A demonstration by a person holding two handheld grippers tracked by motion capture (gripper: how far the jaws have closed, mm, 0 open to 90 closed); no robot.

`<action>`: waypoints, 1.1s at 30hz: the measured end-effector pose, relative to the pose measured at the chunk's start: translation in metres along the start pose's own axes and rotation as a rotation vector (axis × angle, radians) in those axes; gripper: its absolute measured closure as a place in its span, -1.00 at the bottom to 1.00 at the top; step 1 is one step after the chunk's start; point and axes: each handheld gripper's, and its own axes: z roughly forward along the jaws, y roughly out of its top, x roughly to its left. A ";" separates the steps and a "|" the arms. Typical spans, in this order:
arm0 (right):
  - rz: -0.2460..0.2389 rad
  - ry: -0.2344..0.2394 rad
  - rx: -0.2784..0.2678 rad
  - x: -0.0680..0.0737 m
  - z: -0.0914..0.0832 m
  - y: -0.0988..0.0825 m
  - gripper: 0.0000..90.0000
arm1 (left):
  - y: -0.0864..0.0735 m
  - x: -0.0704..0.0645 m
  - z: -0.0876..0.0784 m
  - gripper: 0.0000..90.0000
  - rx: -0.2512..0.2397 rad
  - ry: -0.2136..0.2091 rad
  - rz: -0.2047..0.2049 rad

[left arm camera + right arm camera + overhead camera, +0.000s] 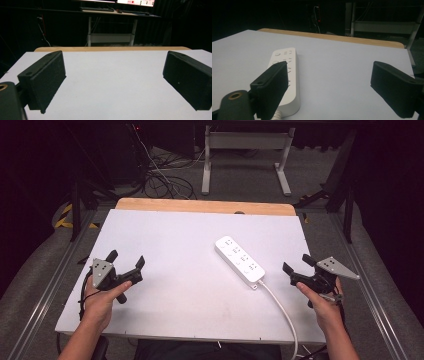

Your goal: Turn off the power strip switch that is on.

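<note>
Power strip (240, 262) lies nearer right gripper (298, 265), jaws wide.
Its long axis runs upper left to lower right at frame centre; left gripper (126, 259), also wide, holds nothing.

- No text, brand, number or label is legible in any of the three views.
- The white rectangular plastic power strip (240, 261) on the white counter (165, 270) bears only socket slots and a round button, with no readable printing.
- The bright monitor strip (136, 2) at the top edge of the left tool's view shows coloured patches too small and blurred to read.
</note>
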 end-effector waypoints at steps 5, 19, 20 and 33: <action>-0.008 0.001 0.003 0.001 -0.001 -0.001 -0.64 | 0.000 -0.001 0.002 -0.89 0.001 -0.004 0.001; 0.013 0.032 -0.003 0.000 -0.010 0.000 -0.17 | 0.001 -0.003 0.008 -0.88 0.008 -0.023 0.007; 0.013 0.036 0.000 0.000 -0.010 0.000 -0.11 | 0.001 -0.003 0.008 -0.89 0.005 -0.024 0.000; -0.002 0.073 0.011 0.003 -0.020 0.003 1.00 | 0.001 -0.004 0.011 -0.88 0.007 -0.032 -0.002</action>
